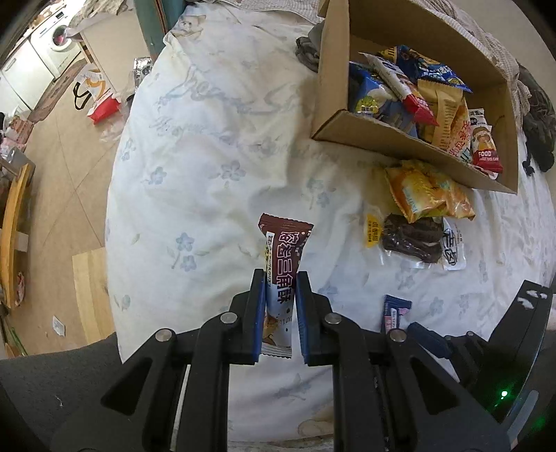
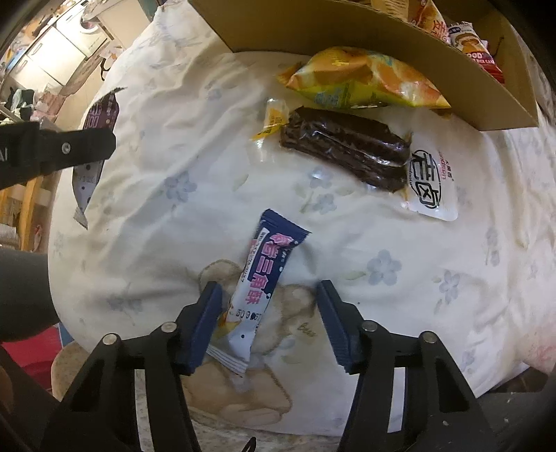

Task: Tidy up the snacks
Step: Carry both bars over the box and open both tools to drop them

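My left gripper (image 1: 280,278) is shut on a brown-and-white snack bar (image 1: 285,243) and holds it above the white flowered quilt (image 1: 208,156); the same bar (image 2: 100,114) hangs at the left edge of the right wrist view. My right gripper (image 2: 268,288) points down at the quilt and stands open. A blue-and-white snack bar (image 2: 264,271) lies between its jaws, close to the left pad and clear of the right one. A cardboard box (image 1: 382,139) with several snack packets inside sits at the upper right. In front of it lie a yellow packet (image 1: 427,194) and a dark chocolate cake packet (image 1: 413,240).
The bed's edge drops to a wooden floor on the left, where a red-and-white bag (image 1: 100,104) and a wooden bench (image 1: 14,226) stand. Dark clothing (image 1: 538,132) lies beyond the box at the right. The box wall (image 2: 312,31) overhangs the yellow packet (image 2: 365,80).
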